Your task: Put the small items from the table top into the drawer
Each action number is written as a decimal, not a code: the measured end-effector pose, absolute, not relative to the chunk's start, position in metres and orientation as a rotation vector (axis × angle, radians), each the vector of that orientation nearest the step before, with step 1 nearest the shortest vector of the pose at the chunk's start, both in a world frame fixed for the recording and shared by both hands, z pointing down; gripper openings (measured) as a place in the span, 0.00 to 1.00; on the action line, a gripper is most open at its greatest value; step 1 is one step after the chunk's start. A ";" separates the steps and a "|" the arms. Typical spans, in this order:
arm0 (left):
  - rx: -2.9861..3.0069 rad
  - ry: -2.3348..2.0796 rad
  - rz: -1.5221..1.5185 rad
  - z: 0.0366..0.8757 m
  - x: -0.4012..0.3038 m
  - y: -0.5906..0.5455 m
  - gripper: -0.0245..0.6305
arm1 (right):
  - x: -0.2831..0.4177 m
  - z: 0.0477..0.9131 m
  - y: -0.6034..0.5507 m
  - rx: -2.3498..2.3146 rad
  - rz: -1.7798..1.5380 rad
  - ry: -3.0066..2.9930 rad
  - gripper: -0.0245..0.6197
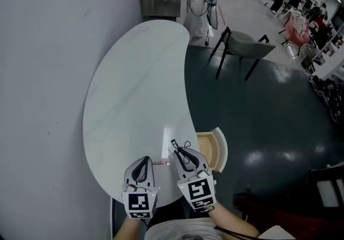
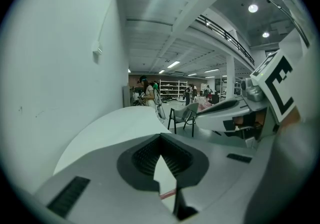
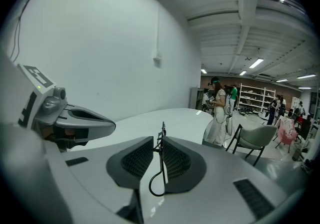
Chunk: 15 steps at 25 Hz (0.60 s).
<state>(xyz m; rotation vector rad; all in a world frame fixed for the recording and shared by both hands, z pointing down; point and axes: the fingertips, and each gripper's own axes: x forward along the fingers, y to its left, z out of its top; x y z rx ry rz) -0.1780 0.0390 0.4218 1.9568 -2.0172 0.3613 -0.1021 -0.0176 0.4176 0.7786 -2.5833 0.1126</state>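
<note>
Head view puts both of your grippers at the bottom centre of the frame, over the near end of the white table (image 1: 140,83). The open drawer (image 1: 217,150) shows its pale wooden inside just to their right.

Your right gripper (image 1: 181,153) is pinching a black wire clip (image 1: 176,145). In the right gripper view the jaws are drawn in on the thin stem of it (image 3: 161,168), with a loop hanging below the pads and a short end poking up past the tips.

Your left gripper (image 1: 145,158) carries nothing. In the left gripper view its tips (image 2: 160,138) meet, with no object between them.

A small pink item (image 1: 160,163) lies on the table between the two grippers. It also shows as a pink streak low in the left gripper view (image 2: 168,194).

This looks like the carrying step: one small item is lifted and not yet in the drawer, and I can see nothing inside the drawer from here.

Next, you would swing the right gripper toward the right of the frame until the clip hangs over the drawer's opening. Lower it inside the rim before you spread the jaws, since a light wire piece can snag on a pad or bounce off the edge. The pink item would then be next, and your left gripper sits closest to it.
</note>
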 end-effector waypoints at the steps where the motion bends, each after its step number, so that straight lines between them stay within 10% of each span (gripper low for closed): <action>1: 1.955 -2.017 0.366 0.421 -0.172 0.035 0.06 | -0.096 0.417 -0.020 0.775 0.118 -2.584 0.15; 15: 1.901 -2.061 0.381 0.423 -0.081 -0.006 0.06 | 0.006 0.423 -0.062 0.734 0.143 -2.596 0.15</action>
